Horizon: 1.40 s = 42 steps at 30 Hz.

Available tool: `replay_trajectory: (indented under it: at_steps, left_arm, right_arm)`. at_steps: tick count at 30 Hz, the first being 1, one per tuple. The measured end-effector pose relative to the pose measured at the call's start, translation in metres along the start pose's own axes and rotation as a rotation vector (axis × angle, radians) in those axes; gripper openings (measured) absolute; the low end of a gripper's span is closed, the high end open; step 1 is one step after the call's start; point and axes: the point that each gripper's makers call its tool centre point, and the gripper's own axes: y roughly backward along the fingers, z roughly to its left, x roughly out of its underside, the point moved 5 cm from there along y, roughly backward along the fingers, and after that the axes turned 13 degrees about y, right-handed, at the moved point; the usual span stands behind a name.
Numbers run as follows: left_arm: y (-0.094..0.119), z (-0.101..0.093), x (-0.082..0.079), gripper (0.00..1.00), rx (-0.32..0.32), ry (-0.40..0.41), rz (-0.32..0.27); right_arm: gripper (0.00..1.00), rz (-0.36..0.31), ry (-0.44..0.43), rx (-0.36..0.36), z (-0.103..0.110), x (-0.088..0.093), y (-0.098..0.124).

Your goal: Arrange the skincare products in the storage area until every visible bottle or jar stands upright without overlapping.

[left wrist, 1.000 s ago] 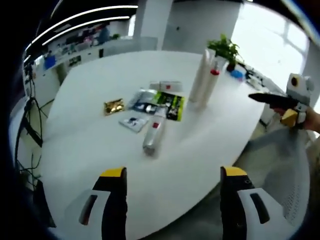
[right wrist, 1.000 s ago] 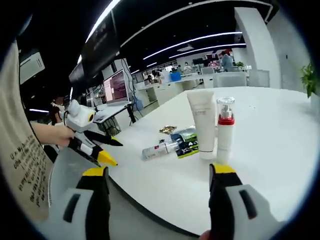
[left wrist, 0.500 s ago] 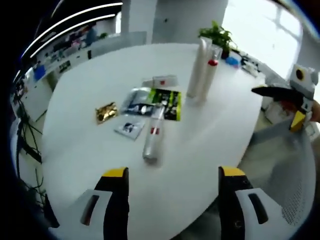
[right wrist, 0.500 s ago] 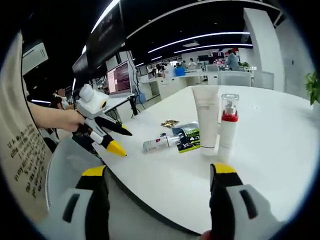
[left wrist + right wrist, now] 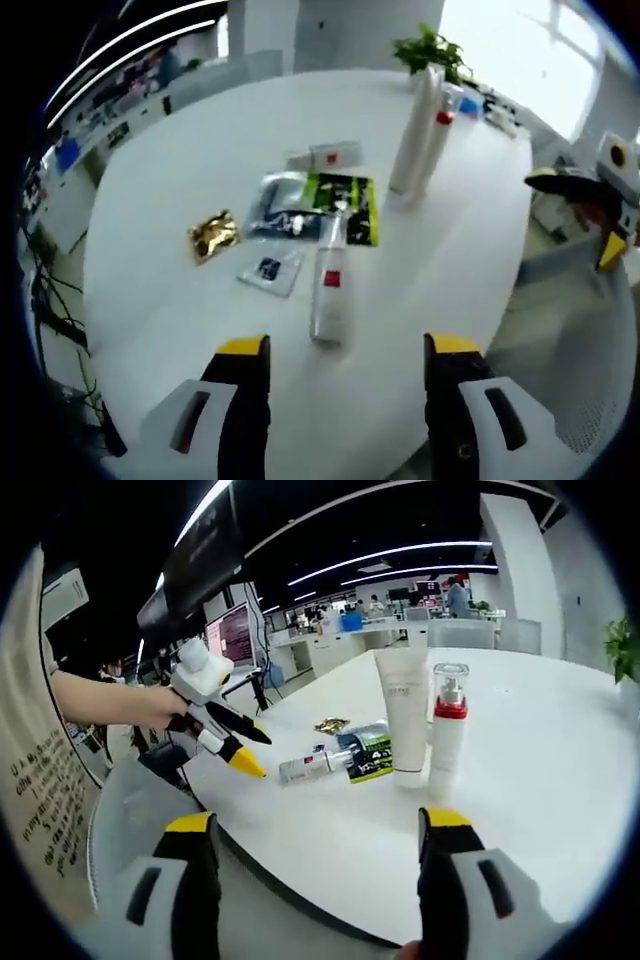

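Note:
A silver tube with a red label (image 5: 328, 295) lies flat on the round white table (image 5: 180, 310), just beyond my open left gripper (image 5: 347, 345), whose jaws hold nothing. A white tube (image 5: 415, 130) and a clear pump bottle with a red collar (image 5: 439, 135) stand upright side by side farther back. In the right gripper view the white tube (image 5: 405, 730) and pump bottle (image 5: 447, 740) stand ahead of my open right gripper (image 5: 316, 820), which hangs off the table's edge. The lying tube (image 5: 310, 767) shows to their left, close to the left gripper (image 5: 258, 755), which a hand holds.
Flat sachets lie around the lying tube: a green-black one (image 5: 345, 195), a silver one (image 5: 280, 195), a gold one (image 5: 213, 235), a small pale one (image 5: 270, 270), and a white box (image 5: 325, 157). A potted plant (image 5: 430, 50) stands at the far edge. A grey mesh chair (image 5: 560, 330) sits beside the table.
My left gripper has moved in over the table edge toward the lying tube. The right gripper has barely shifted. Nothing on the table has moved.

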Motion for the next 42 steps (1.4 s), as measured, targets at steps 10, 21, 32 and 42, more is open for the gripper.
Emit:
replay_trajectory:
  at_steps: [10,21,32,42]
  left_arm:
    - [-0.023,-0.005,-0.013,0.50,-0.032,0.002,0.046]
    - [-0.035,0.000,-0.009,0.41,-0.081,-0.026,0.173]
    - [-0.052,0.000,-0.016,0.31,-0.089,-0.089,0.201]
    - [-0.057,0.003,-0.015,0.26,-0.113,-0.138,0.236]
  right_arm:
    - [0.81,0.013,0.007,-0.044,0.003,0.003,-0.002]
    - [0.80,0.010,0.002,-0.072,0.007,0.000,-0.003]
    - [0.79,0.010,-0.007,-0.070,0.007,-0.001,-0.003]
    - [0.78,0.005,-0.014,-0.063,0.006,-0.001,-0.003]
